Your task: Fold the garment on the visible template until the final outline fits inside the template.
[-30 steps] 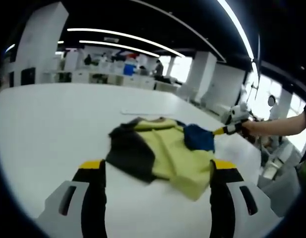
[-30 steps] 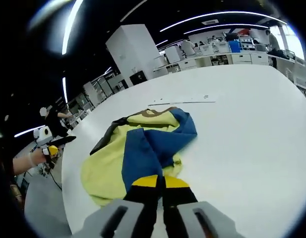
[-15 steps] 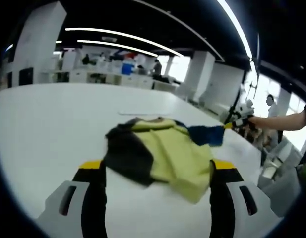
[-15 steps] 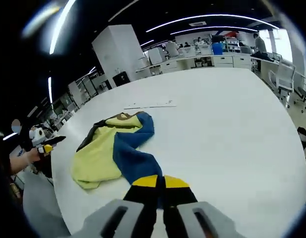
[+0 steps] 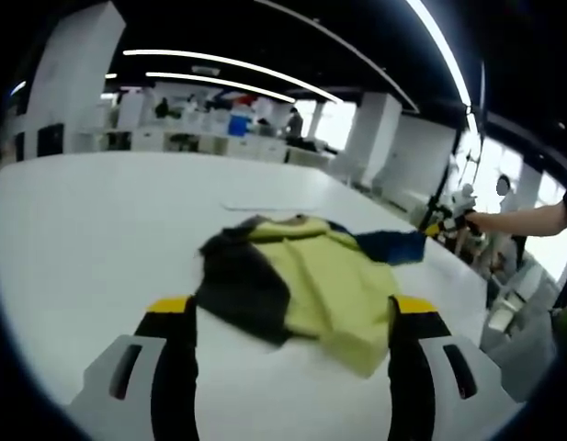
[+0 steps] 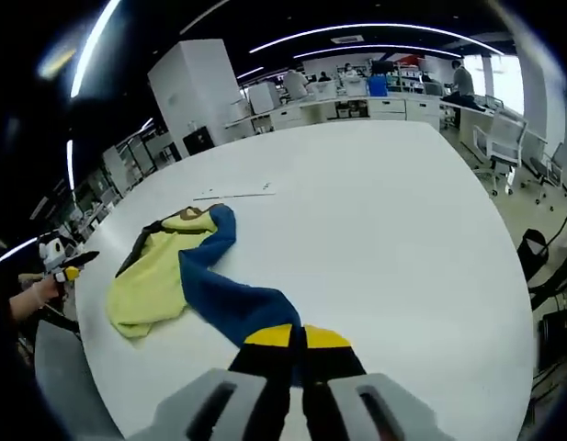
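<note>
Stretched further than a second ago, the blue sleeve [image 6: 230,303] now runs out long and nearly straight from the garment [image 5: 306,285], drawn away from the yellow body by the right gripper [image 6: 297,338], whose fingers are pressed together on the sleeve's end. In the left gripper view that same gripper [image 5: 436,229] appears small, off beyond the right finger, with the sleeve taut between it and the shirt.

By my reading the folding has hardly begun: the garment is being spread, not folded. The dark sleeve [image 5: 239,287] lies bunched over the yellow front, the hem is rumpled, and no clean fold line shows. A thin pale line [image 6: 233,194] on the surface [image 6: 384,220] beyond the collar may be part of the template, though it is too faint to be sure. Flattening, folding both sleeves in and doubling the body all seem to remain.

The left gripper [image 5: 288,317] hangs with its fingers spread wide and pinching nothing; the garment lies just ahead of them, between the two tips, the dark sleeve nearest the left finger and the yellow hem nearest the right.
</note>
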A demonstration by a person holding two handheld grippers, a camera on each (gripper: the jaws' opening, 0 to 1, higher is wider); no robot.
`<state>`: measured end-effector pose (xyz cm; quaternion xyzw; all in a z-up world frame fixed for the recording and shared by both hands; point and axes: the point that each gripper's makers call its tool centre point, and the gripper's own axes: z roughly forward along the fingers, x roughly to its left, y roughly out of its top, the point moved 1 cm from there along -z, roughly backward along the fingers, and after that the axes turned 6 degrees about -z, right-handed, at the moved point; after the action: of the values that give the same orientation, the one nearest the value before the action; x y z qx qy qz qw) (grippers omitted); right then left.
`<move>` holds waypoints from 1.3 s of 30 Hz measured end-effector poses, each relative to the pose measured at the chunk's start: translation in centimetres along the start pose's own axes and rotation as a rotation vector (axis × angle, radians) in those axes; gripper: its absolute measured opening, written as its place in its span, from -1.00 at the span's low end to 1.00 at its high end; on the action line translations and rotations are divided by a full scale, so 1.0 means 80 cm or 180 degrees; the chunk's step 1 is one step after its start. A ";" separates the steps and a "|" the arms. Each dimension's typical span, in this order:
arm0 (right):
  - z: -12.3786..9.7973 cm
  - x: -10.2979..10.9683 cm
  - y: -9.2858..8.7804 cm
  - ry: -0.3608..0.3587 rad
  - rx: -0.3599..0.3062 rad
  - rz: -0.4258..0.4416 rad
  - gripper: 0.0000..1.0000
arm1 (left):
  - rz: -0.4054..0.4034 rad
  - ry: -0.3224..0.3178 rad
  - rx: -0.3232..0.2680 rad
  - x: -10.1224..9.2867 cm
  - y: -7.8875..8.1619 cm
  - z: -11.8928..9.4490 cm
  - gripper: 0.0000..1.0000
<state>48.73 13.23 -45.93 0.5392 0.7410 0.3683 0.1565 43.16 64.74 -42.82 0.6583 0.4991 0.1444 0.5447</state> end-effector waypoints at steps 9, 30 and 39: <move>-0.007 -0.056 -0.008 -0.0287 0.0093 0.0182 -1.00 | -0.0018 0.0043 -0.0011 0.005 0.003 0.002 0.65; 0.030 -0.139 -0.047 -0.0536 0.0419 0.0528 -1.00 | -0.0070 0.0122 0.0078 0.016 -0.004 0.024 0.62; 0.039 -0.152 -0.059 -0.0600 0.0504 0.0508 -1.00 | -0.0091 0.0173 0.0098 0.021 -0.007 0.023 0.61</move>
<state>51.96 2.60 -53.39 0.6392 0.7046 0.2677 0.1526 45.03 64.98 -44.58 0.6552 0.5253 0.1467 0.5227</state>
